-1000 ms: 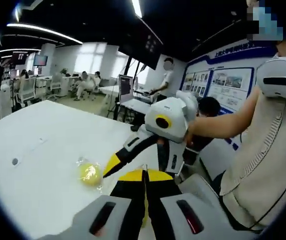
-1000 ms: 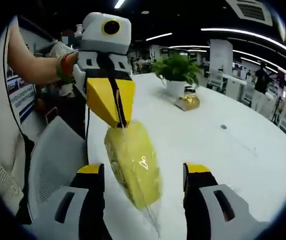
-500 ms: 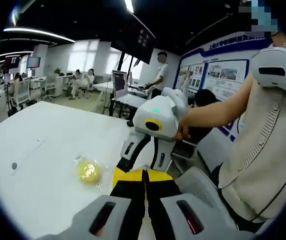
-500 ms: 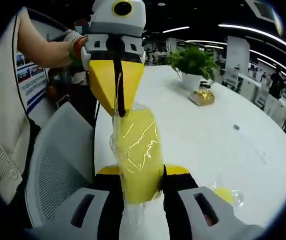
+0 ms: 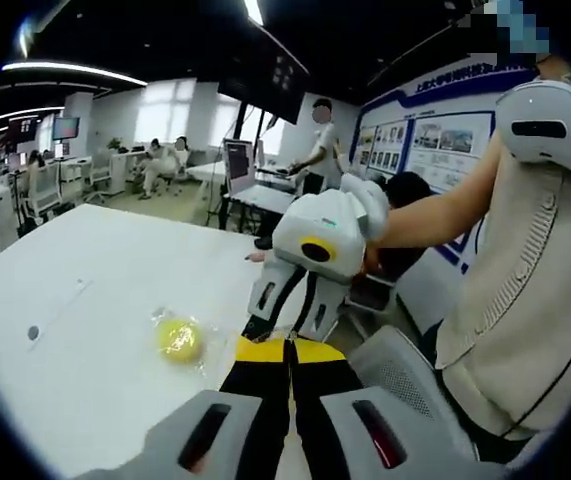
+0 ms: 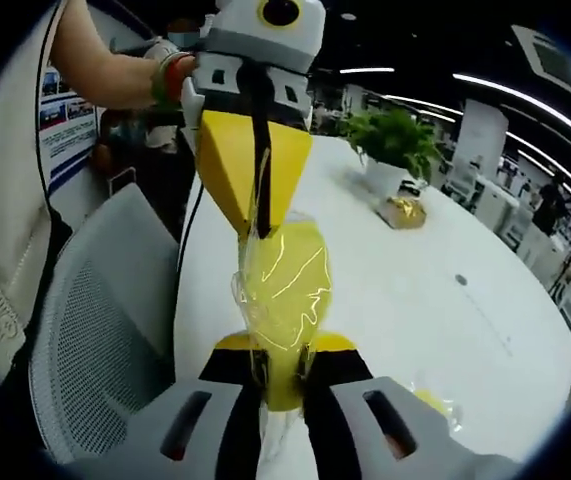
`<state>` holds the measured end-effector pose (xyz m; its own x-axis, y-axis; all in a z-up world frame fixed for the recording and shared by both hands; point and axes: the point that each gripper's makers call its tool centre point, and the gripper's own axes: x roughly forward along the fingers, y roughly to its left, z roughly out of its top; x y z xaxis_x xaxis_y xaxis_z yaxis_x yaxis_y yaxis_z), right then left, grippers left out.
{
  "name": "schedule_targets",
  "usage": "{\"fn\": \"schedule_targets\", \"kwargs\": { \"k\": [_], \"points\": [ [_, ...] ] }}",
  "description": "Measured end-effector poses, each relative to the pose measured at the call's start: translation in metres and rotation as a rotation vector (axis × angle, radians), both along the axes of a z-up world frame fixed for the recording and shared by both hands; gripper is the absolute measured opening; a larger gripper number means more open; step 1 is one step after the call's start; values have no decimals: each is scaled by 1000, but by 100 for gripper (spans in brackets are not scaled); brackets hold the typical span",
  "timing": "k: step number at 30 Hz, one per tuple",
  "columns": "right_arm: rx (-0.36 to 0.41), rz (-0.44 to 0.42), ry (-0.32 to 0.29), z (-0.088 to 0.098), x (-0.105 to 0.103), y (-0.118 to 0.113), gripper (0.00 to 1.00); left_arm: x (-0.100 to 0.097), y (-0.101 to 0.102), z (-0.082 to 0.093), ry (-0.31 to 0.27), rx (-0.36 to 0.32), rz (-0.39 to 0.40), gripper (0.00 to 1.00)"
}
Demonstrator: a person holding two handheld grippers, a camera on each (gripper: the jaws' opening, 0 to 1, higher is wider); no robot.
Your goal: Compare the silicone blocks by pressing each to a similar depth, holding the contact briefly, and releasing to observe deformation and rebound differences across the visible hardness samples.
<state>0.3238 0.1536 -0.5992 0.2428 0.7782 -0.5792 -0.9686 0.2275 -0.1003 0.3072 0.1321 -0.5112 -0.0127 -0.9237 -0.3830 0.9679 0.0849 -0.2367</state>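
A yellow silicone block (image 6: 285, 290) in clear wrap hangs over the white table (image 6: 395, 290) between the two grippers. My right gripper (image 6: 283, 347) is shut on its lower end, squeezing it narrow. My left gripper (image 6: 258, 232) comes down from above, its yellow jaws shut on the wrap at the block's top. In the left gripper view my left gripper (image 5: 288, 345) stands shut at the bottom, with the right gripper (image 5: 287, 328) meeting it from above. A second wrapped yellow block (image 5: 178, 340) lies on the table, also seen as a wrapped yellow block (image 6: 430, 403) low on the right.
A potted plant (image 6: 395, 140) and a small gold packet (image 6: 402, 212) stand farther along the table. A grey mesh chair (image 6: 95, 330) is at the table's edge. A person's arm (image 5: 445, 215) holds the right gripper. People sit and stand in the office behind.
My right gripper went from open, astride the block, to shut on its lower end. The block now hangs more upright and looks pinched. The left gripper kept its hold.
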Motion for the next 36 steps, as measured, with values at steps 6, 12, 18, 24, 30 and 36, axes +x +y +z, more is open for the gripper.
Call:
{"fn": "schedule_targets", "kwargs": {
  "k": [6,12,18,24,30,36],
  "points": [
    [-19,1,-4,-2,-2,-1,6,0,-1,-2,-5,11,0,0],
    [-35,4,-8,-5,-4,-2,5,-1,-1,-5,1,27,1,0],
    [-33,-22,-65,-3,5,-3,6,1,-1,-5,1,27,13,0],
    [-41,-11,-149,2,12,-3,8,2,0,-3,-10,25,29,0],
    [-32,-2,-222,9,18,-3,11,2,0,3,-43,19,43,0],
    [-21,-13,-206,8,18,-2,14,3,0,3,-53,29,42,0]
  ]
}}
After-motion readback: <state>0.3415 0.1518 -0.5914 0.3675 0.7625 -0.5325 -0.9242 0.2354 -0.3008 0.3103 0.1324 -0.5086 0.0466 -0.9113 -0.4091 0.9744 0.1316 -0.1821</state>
